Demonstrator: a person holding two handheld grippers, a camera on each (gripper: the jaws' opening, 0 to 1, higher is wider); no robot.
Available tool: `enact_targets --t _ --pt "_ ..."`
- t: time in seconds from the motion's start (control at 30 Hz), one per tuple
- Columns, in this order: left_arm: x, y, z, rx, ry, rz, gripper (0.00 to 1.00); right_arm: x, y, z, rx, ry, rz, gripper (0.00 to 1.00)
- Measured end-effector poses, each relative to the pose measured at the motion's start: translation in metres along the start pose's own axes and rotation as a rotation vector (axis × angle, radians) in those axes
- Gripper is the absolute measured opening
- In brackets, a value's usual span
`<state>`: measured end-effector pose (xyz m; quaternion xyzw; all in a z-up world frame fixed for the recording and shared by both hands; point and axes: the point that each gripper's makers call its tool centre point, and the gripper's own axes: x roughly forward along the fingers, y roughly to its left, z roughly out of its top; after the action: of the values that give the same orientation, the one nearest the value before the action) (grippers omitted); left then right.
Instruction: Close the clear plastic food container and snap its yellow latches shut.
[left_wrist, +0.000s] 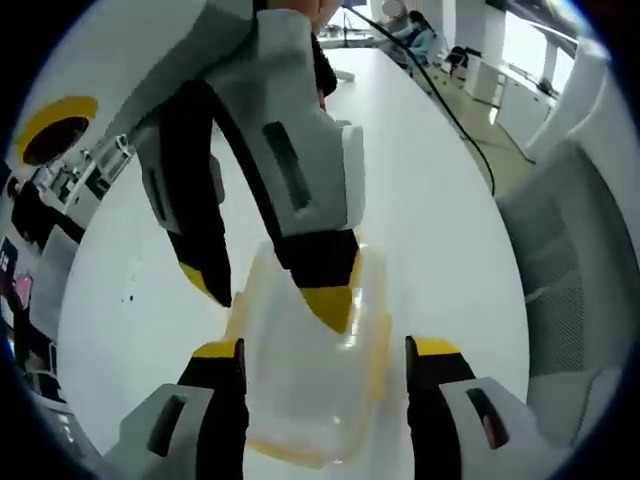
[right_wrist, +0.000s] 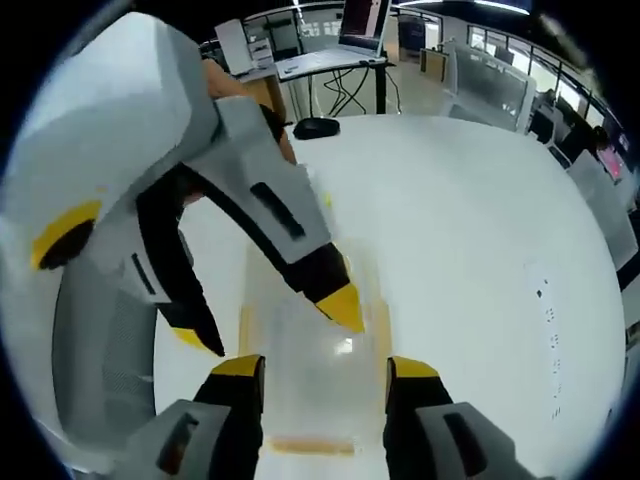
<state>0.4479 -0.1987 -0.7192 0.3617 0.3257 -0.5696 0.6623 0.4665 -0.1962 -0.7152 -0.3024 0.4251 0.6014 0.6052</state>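
Note:
The clear plastic food container (left_wrist: 310, 400) lies on the white table (left_wrist: 440, 220), its lid on top and a yellow latch (left_wrist: 378, 362) along its side. My left gripper (left_wrist: 322, 350) is open, its black-and-yellow jaws standing either side of the container's near end. The right gripper (left_wrist: 275, 295) reaches in from the far end, open, one yellow-tipped finger (left_wrist: 335, 305) over the lid and the other beside the container. In the right gripper view the container (right_wrist: 315, 400) sits between the right gripper's (right_wrist: 322, 365) spread jaws, with the left gripper (right_wrist: 272, 322) opposite. Contact with the walls is unclear.
A grey office chair (left_wrist: 575, 270) stands at the table's right side and a black cable (left_wrist: 455, 115) runs across the tabletop. A black rounded object (right_wrist: 318, 127) rests near the far table edge, with desks (right_wrist: 330, 60) behind it.

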Motion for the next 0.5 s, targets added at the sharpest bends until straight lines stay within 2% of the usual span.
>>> enact_targets --t 0.33,0.5 --pt "-0.002 0.004 -0.005 0.010 0.014 -0.005 0.67 -0.003 0.007 -0.006 0.006 -0.020 -0.007 0.47" --pt "-0.004 0.006 -0.012 0.015 0.020 -0.011 0.70 -0.006 0.007 -0.013 0.027 -0.034 -0.013 0.51"
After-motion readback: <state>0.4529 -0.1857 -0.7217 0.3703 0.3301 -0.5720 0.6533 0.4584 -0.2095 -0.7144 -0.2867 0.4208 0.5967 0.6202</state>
